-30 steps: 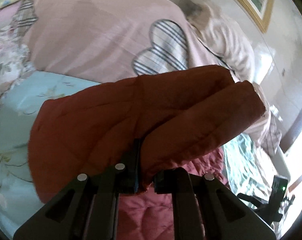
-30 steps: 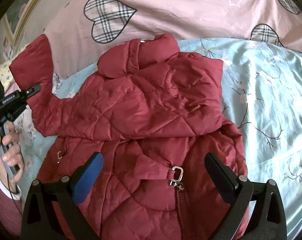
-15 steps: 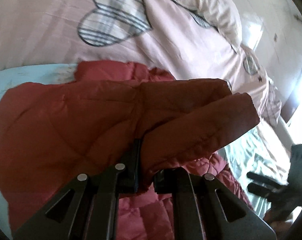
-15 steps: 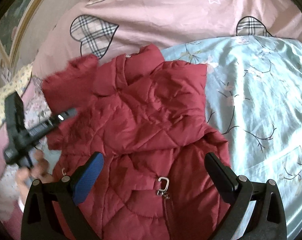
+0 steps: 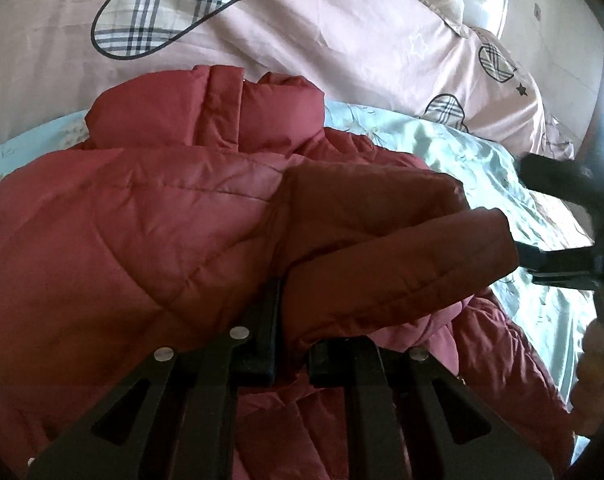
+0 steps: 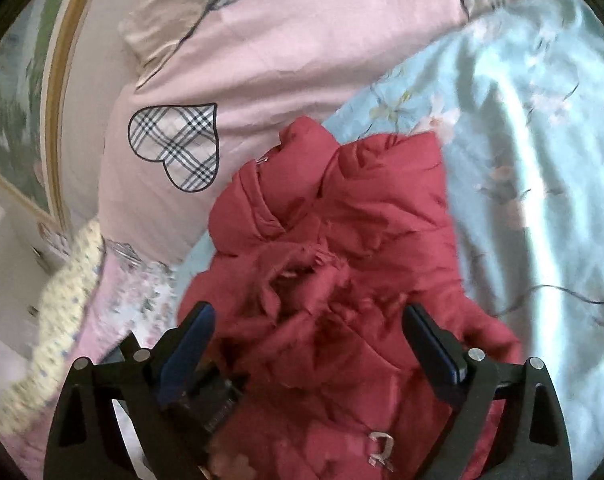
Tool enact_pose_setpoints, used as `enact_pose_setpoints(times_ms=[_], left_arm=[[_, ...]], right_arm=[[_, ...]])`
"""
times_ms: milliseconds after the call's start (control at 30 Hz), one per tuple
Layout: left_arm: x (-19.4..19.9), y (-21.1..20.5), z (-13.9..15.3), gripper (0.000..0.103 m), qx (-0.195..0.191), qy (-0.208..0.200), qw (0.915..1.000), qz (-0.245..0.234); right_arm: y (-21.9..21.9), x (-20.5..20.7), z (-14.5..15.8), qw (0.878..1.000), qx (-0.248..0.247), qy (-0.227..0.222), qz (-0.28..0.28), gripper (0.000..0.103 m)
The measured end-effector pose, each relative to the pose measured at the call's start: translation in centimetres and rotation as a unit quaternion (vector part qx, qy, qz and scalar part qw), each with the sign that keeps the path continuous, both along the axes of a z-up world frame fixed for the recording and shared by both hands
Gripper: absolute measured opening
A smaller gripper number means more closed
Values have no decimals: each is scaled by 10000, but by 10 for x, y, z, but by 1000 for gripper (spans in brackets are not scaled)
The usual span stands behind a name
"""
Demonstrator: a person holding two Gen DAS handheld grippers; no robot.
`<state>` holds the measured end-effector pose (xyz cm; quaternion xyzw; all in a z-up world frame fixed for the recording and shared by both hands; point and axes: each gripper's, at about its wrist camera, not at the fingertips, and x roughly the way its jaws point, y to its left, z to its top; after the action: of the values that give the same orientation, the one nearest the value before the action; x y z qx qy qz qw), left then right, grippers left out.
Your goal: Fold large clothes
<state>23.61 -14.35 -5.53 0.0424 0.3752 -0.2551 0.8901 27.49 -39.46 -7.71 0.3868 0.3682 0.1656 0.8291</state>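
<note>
The puffy red jacket [image 5: 150, 216] looks soft, light and slippery; the left gripper [image 5: 288, 354] clamps its sleeve cuff [image 5: 402, 264], a sound hold, while the right gripper [image 6: 308, 344] is closing, pads untouched.

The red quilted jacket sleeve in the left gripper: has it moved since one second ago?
Yes. The red quilted sleeve, clamped by the left gripper, moved from beside the jacket across its body.

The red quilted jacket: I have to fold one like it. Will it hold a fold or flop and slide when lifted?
The red quilted jacket probably flops: its sleeve droops past the shut left gripper. Puffy padding likely springs folds back open. The shiny shell may slide on the satin blue sheet.
</note>
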Motion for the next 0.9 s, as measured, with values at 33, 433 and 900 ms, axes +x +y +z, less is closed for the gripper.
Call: enact_pose_setpoints(times_ms=[33,433,900], left_arm=[[0,1,-1,8,-80,40,10000,8],[-3,24,4,37,-498,404,9979,-116],[10,117,44,41,-545,126,9967,585]], right_arm=[[2,5,-4,10000,65,59,44,92],[31,27,-11,9997,-116,87,217,10],[25,17,-23,9866,-1628,-28,-37,8]])
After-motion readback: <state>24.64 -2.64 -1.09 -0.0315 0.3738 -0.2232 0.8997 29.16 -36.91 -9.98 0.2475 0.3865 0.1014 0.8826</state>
